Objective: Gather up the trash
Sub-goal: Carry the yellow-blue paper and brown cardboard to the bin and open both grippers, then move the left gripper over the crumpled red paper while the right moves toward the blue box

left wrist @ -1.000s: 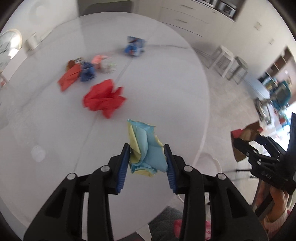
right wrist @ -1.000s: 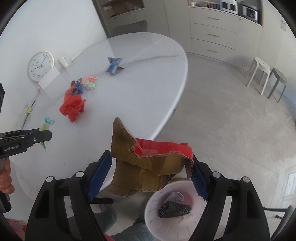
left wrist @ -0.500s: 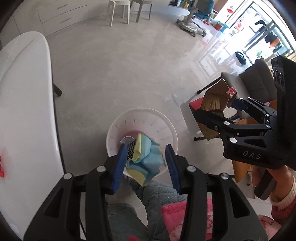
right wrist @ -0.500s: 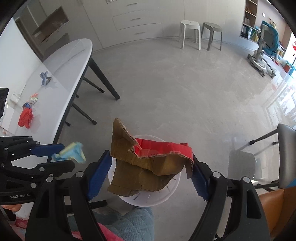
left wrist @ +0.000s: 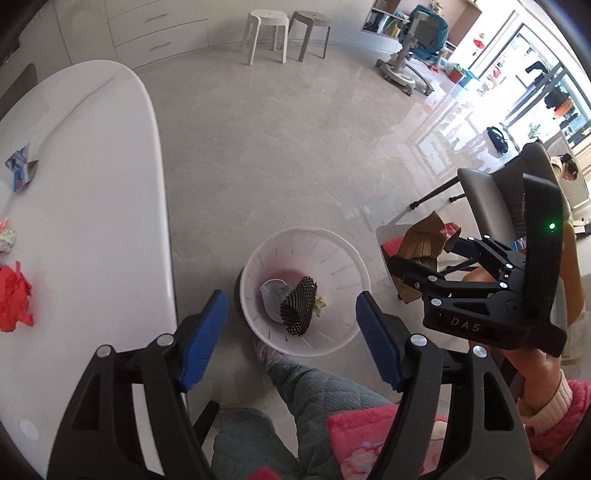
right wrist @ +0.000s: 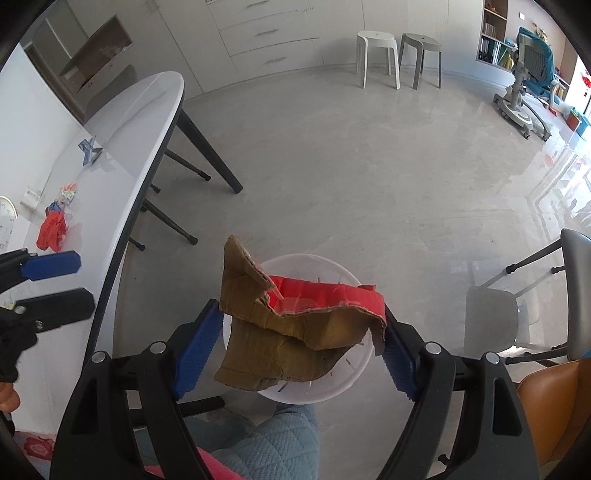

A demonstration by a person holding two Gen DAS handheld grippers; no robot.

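My left gripper (left wrist: 291,299) hangs over the white bin (left wrist: 343,254) on the floor; its jaws are opening and nothing is between them. A black mesh wrapper (left wrist: 299,310) and a scrap of yellow paper (left wrist: 320,302) lie in the bin. My right gripper (right wrist: 301,314) is shut on a torn brown and red cardboard piece (right wrist: 288,332), held just above the bin (right wrist: 332,391). In the left wrist view that cardboard piece (left wrist: 424,240) is to the right of the bin. Red crumpled paper (left wrist: 13,299) and a blue folded paper (left wrist: 20,171) lie on the table.
The white oval table (left wrist: 92,221) runs along the left, its edge close to the bin. A person's quilted trouser leg (left wrist: 314,398) is right below the bin. A grey chair (left wrist: 491,192) stands at the right, two stools (left wrist: 267,33) far back.
The left gripper swung from the table to above the bin, opened, and the yellow and blue paper dropped out. The right gripper carried the cardboard over the bin.
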